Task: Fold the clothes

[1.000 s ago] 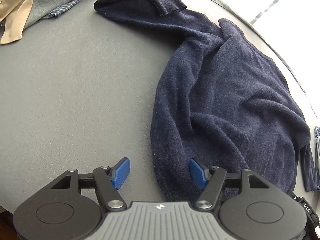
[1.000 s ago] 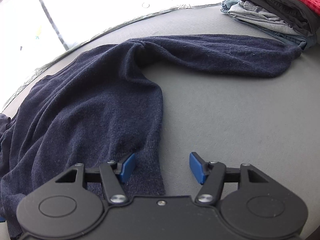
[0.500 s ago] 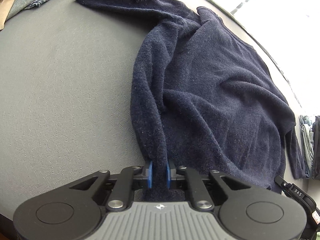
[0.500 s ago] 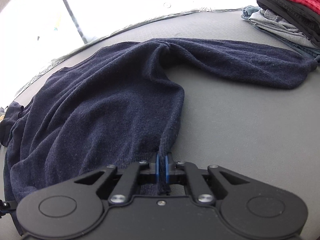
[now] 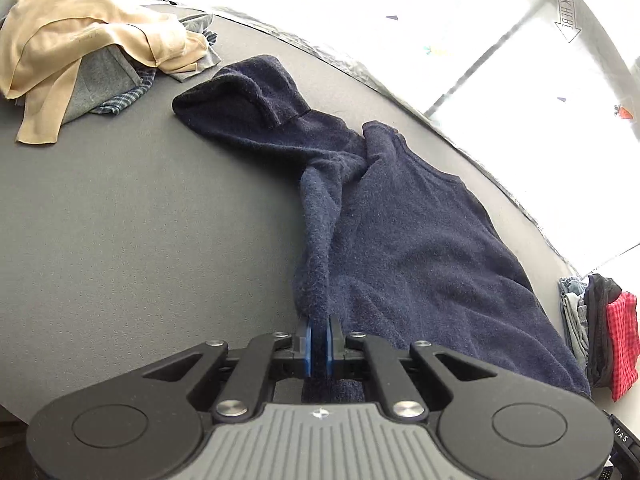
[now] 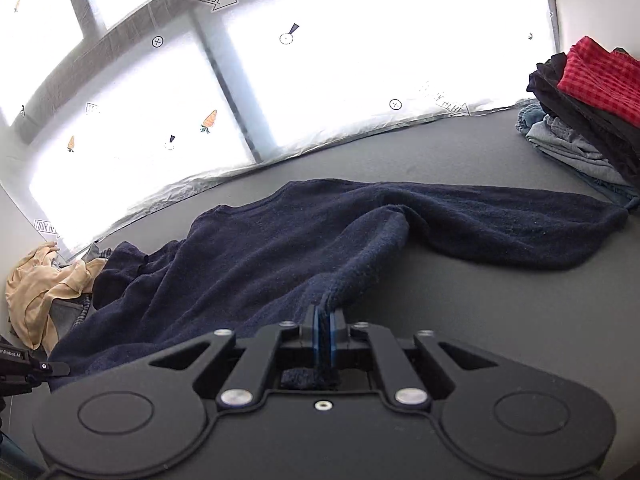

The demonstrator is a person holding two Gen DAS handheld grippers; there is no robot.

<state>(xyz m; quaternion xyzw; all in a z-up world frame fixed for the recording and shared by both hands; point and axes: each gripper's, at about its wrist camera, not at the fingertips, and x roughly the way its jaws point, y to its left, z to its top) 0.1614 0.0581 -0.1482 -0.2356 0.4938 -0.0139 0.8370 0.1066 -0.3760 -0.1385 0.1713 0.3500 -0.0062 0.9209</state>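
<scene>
A dark navy sweater [image 5: 408,240] lies spread on the grey table [image 5: 140,232], one sleeve reaching toward the far left. My left gripper [image 5: 318,338] is shut on the sweater's left bottom corner, and the cloth rises taut from the table into the blue pads. In the right wrist view the same navy sweater [image 6: 280,248] stretches across the grey table [image 6: 500,320], its other sleeve running right. My right gripper [image 6: 322,332] is shut on the right bottom corner, with a fold of fabric bunched behind the pads. The hem between both grips is lifted off the surface.
A loose heap of beige and grey clothes [image 5: 80,44] sits at the far left, also seen as a beige pile [image 6: 44,292]. A folded stack topped with red check cloth [image 6: 592,108] stands at the right, shown too as the red stack [image 5: 608,340]. A bright window wall [image 6: 320,60] backs the table.
Both grippers went from open, straddling the sweater's bottom corners, to shut on them. Both then rose and tilted up, lifting the hem off the table and bringing the window into view.
</scene>
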